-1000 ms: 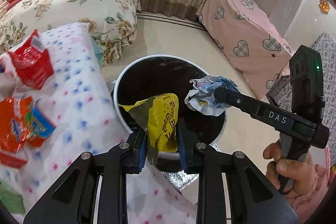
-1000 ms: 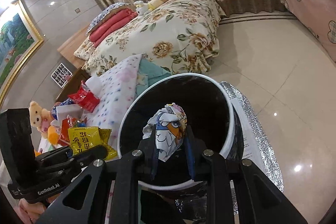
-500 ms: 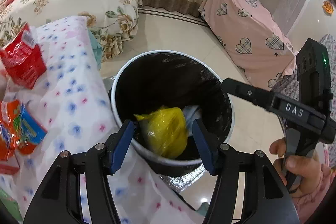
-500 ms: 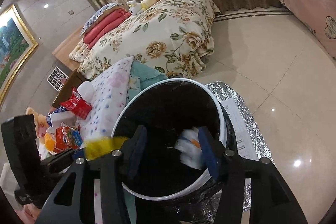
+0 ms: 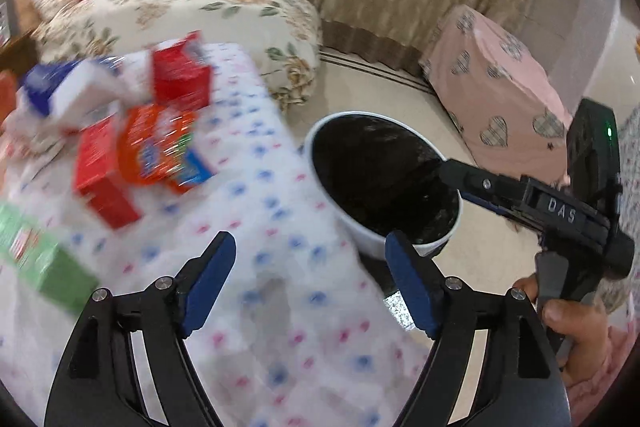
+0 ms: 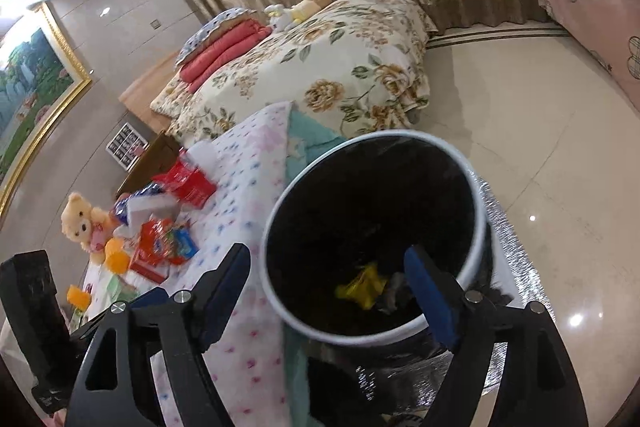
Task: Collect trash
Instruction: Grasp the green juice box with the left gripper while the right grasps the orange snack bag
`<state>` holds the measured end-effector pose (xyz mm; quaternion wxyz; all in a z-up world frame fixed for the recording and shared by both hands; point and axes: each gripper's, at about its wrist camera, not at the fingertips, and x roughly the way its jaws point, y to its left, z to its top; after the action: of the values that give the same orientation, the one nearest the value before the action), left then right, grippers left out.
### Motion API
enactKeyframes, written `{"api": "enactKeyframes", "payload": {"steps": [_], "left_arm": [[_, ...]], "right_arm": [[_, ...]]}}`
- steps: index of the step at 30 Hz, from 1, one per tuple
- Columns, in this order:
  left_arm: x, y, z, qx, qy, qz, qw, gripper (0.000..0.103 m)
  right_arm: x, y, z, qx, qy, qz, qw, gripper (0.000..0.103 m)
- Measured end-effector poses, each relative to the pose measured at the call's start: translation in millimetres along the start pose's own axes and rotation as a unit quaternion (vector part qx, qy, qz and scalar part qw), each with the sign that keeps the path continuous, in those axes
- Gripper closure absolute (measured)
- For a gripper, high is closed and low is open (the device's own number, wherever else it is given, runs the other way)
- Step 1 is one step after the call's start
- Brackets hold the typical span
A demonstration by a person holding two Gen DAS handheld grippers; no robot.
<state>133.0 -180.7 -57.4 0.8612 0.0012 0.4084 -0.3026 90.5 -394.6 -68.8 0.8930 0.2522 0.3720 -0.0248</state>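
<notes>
Red and orange snack packets (image 5: 156, 143) piled at left on the white dotted tablecloth (image 5: 280, 235). Left gripper (image 5: 308, 259) spread wide, empty, over the cloth. White round bin with black liner (image 6: 372, 227) beside the table; crumpled yellow wrapper (image 6: 362, 285) lies inside at the bottom. Right gripper (image 6: 332, 275) spread wide, empty, straddling the bin's near rim.

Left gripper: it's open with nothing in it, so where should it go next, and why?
Probably swing the left gripper toward the pile of wrappers on the dotted cloth and line up on the nearest packet. Both grippers are open and hold nothing, the yellow wrapper already lies in the bin, and several packets remain on the cloth.
</notes>
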Motion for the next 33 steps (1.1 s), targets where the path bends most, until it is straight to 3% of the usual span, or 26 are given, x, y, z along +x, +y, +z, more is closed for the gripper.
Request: {"api": "enactKeyframes", "payload": {"steps": [13, 18, 26, 33], "left_arm": [[-40.4, 73.5, -25.5, -0.084, -0.033, 0.067, 0.9937, 0.023], [-45.3, 100.4, -29.1, -0.103, -0.036, 0.138, 0.9845, 0.023], [-47.4, 151.0, -35.6, -0.144, -0.026, 0.190, 0.9707, 0.023], [-58.1, 175.5, -40.0, -0.174, -0.027, 0.194, 0.9650, 0.020]], "right_arm": [[13.3, 59.4, -20.4, -0.048, 0.021, 0.037, 0.998, 0.021], [20.8, 79.7, -24.3, -0.063, 0.029, 0.046, 0.997, 0.021], [41.6, 104.4, -28.2, -0.083, 0.047, 0.060, 0.994, 0.021], [65.7, 123.6, -25.7, -0.100, 0.055, 0.066, 0.991, 0.021]]}}
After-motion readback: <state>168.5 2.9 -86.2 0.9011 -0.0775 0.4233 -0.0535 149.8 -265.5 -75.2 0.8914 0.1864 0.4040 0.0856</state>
